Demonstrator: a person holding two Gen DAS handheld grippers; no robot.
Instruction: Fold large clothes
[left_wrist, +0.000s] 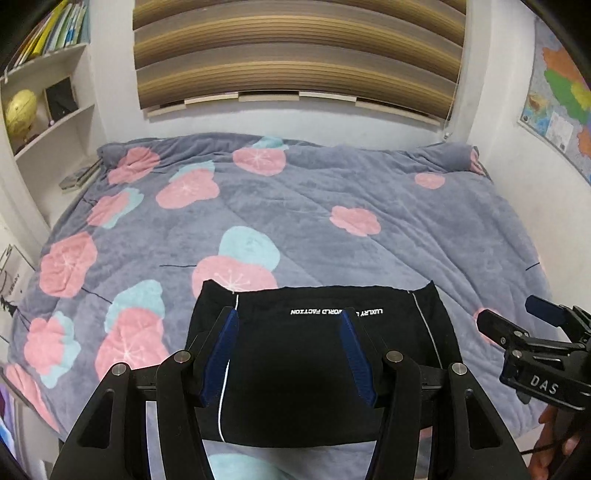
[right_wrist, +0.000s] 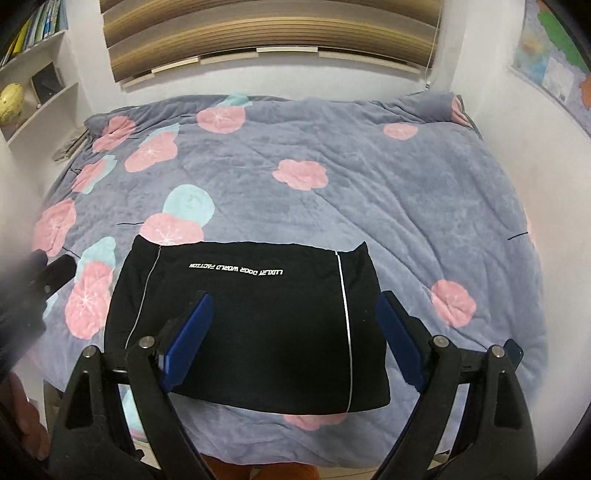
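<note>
Your black garment (right_wrist: 251, 325) lies as a compact folded rectangle at the near edge of the bed, on the grey floral quilt (right_wrist: 369, 192), its white lettering (right_wrist: 236, 268) toward the far side and a thin white stripe (right_wrist: 345, 314) running down each flank. Both tools are above it with nothing held: your left gripper (left_wrist: 290, 354) has its blue pads (left_wrist: 221, 354) spread wide over the left half, and your right gripper (right_wrist: 295, 336) is spread wider still, over the middle and right. The fold looks close to finished, so the main risk is undoing it. If you come down with jaws this wide and pinch only the top layer, it will probably peel back and the stack will slide apart. The plush quilt may also bunch under the pads and get caught in the grip. Because the near hem sits close to the bed's edge, a pull toward you could drag the bundle off.
</note>
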